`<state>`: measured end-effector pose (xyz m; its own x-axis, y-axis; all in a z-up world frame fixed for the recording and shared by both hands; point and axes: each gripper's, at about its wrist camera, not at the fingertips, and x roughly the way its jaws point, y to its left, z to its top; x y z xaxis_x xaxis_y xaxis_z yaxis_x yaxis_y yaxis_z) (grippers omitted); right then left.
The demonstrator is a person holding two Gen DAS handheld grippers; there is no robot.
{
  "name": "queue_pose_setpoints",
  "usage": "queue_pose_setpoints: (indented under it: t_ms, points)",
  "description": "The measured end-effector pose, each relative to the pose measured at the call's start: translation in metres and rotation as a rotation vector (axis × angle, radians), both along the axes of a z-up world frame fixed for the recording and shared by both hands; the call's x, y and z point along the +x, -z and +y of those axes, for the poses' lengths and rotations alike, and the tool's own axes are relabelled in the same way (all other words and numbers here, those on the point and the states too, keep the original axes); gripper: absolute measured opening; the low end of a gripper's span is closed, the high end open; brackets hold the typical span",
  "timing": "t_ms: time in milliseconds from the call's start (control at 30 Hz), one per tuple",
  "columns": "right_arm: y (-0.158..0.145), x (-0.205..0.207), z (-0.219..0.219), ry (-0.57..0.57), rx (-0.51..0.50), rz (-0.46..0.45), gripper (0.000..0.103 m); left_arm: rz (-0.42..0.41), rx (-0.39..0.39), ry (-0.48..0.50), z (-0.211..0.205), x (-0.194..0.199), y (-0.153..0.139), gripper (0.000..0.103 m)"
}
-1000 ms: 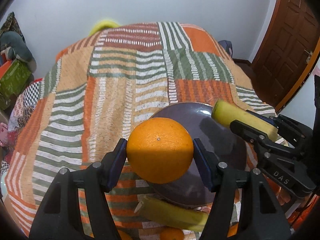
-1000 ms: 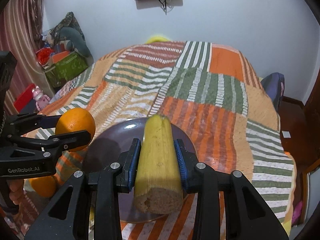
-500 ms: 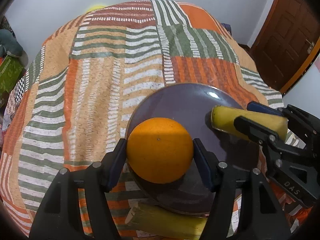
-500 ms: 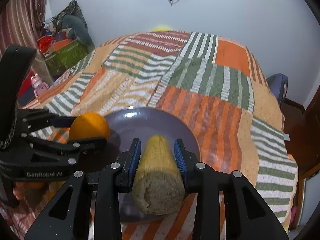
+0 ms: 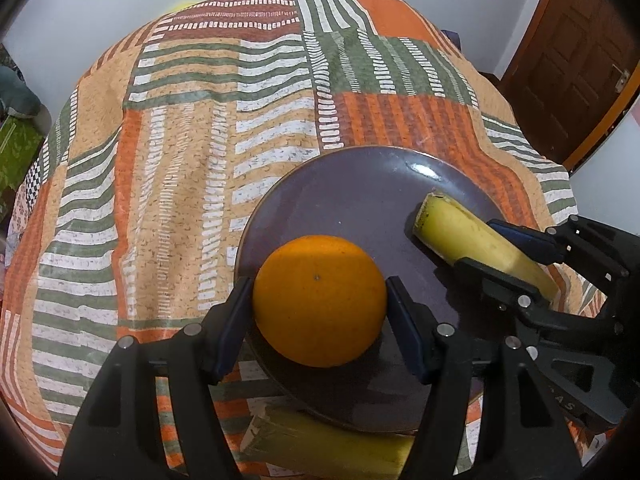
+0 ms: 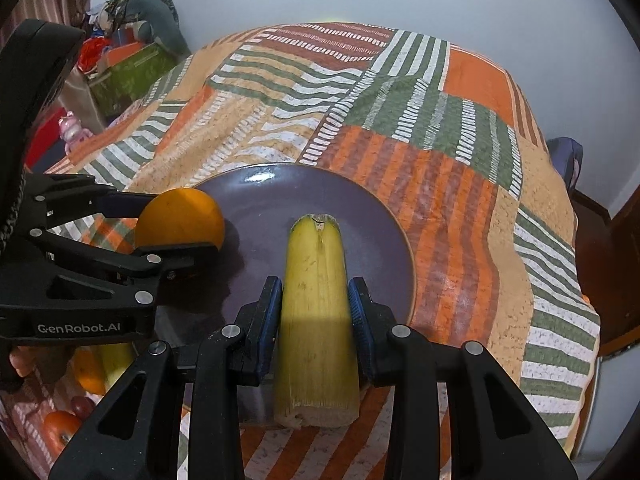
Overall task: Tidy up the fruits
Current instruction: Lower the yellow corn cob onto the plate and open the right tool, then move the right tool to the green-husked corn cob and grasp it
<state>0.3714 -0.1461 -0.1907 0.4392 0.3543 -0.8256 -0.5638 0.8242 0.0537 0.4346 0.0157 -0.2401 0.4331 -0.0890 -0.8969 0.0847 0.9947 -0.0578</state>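
Two fruits hang over the plate (image 5: 352, 184): the left gripper (image 5: 320, 308) is clamped on the orange (image 5: 320, 300) above the near-left rim, and the right gripper (image 6: 314, 304) is clamped on the banana (image 6: 316, 300), whose long axis points toward the plate's centre. A second banana (image 5: 320, 444) lies beside the near rim, clear of both likely drops.

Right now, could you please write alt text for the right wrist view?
The right tongs grip a yellow banana piece over a dark purple round plate on a striped patchwork bedspread. At left, the left tongs hold a round orange.
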Motion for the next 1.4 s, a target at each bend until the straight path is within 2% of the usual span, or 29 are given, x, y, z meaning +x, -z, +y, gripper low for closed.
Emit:
queue_pose_setpoints:
  t_ms: [133, 167, 200, 267, 367, 433, 767, 1067, 1400]
  points:
    - [-0.001, -0.001, 0.0, -0.003, 0.003, 0.016, 0.032, -0.014, -0.041, 0.001, 0.002, -0.003, -0.005, 0.067]
    - [-0.003, -0.003, 0.0, -0.002, 0.001, 0.007, 0.032, -0.027, -0.046, 0.002, 0.003, -0.005, -0.009, 0.07]
    - [-0.006, -0.005, 0.0, -0.002, 0.0, -0.005, 0.032, -0.047, -0.042, 0.003, 0.002, -0.008, -0.014, 0.075]
    - [-0.012, -0.01, -0.001, 0.0, 0.003, -0.026, 0.032, -0.086, -0.012, 0.003, 0.002, -0.014, -0.024, 0.078]
    - [-0.026, -0.016, -0.005, 0.009, 0.027, -0.045, 0.035, -0.137, 0.048, -0.019, 0.004, -0.027, -0.038, 0.078]
    - [-0.034, -0.022, -0.007, 0.016, 0.049, -0.058, 0.038, -0.148, 0.042, -0.024, 0.009, -0.035, -0.045, 0.078]
    - [-0.072, -0.06, -0.011, 0.027, 0.117, -0.1, 0.038, -0.214, 0.056, -0.075, 0.04, -0.093, -0.084, 0.078]
    - [-0.086, -0.093, -0.006, 0.03, 0.138, -0.119, 0.044, -0.215, 0.07, -0.091, 0.064, -0.145, -0.094, 0.079]
    - [-0.064, -0.117, 0.013, 0.004, 0.126, -0.062, 0.044, -0.14, 0.051, -0.085, 0.082, -0.175, -0.069, 0.08]
